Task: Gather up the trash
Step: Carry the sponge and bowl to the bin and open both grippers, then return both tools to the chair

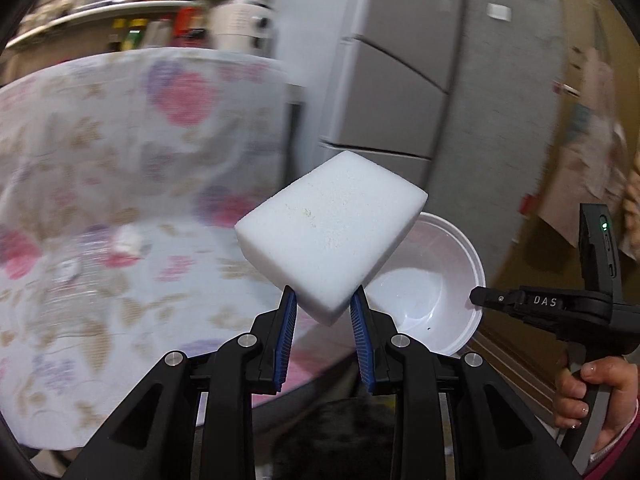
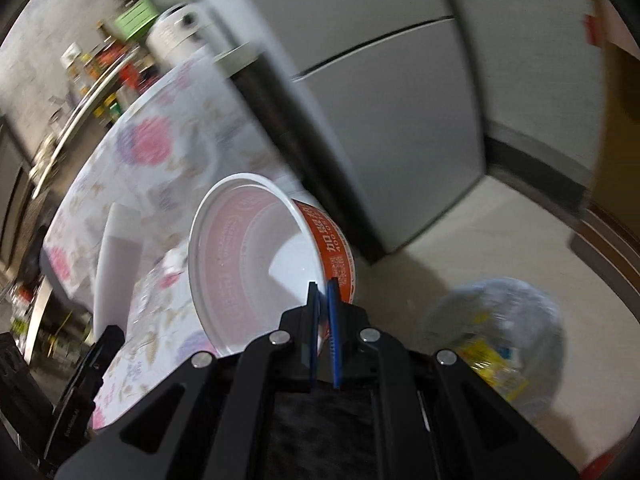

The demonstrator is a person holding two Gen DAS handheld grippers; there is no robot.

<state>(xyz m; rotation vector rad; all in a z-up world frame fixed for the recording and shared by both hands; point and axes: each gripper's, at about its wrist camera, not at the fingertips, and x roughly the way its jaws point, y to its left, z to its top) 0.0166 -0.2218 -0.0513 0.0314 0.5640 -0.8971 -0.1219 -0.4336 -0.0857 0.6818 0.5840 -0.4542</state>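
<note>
Left wrist view shows us our left claw (image 1: 323, 294) clenched on the near corner of a white foam block (image 1: 330, 236), its blue pads (image 1: 289, 332) pressing on the two sides that meet at that corner; the block is held in the air above the edge of the counter (image 1: 100, 184), which wears a flowered cloth, and its long axis runs from lower left to upper right in the picture, its broad face turned toward the camera and its far end tipped up toward the grey refrigerator (image 1: 400, 92). Just behind the block and to its right we see the white inside of a noodle cup (image 1: 432, 300), with our right claw (image 1: 476, 296) reaching in from the right, a hand (image 1: 588, 400) on its handle. From the right wrist view, our right claw (image 2: 323, 286) is clenched on the cup's (image 2: 256, 264) rim, one pad inside the wall and one outside on the orange printed band; the cup lies tilted on its side, its mouth facing left in the picture toward the counter (image 2: 160, 168), its base toward the refrigerator (image 2: 380, 112). Down on the pale floor (image 2: 500, 232) to the right sits a blurred trash bag (image 2: 500, 332) with something yellow in it
</note>
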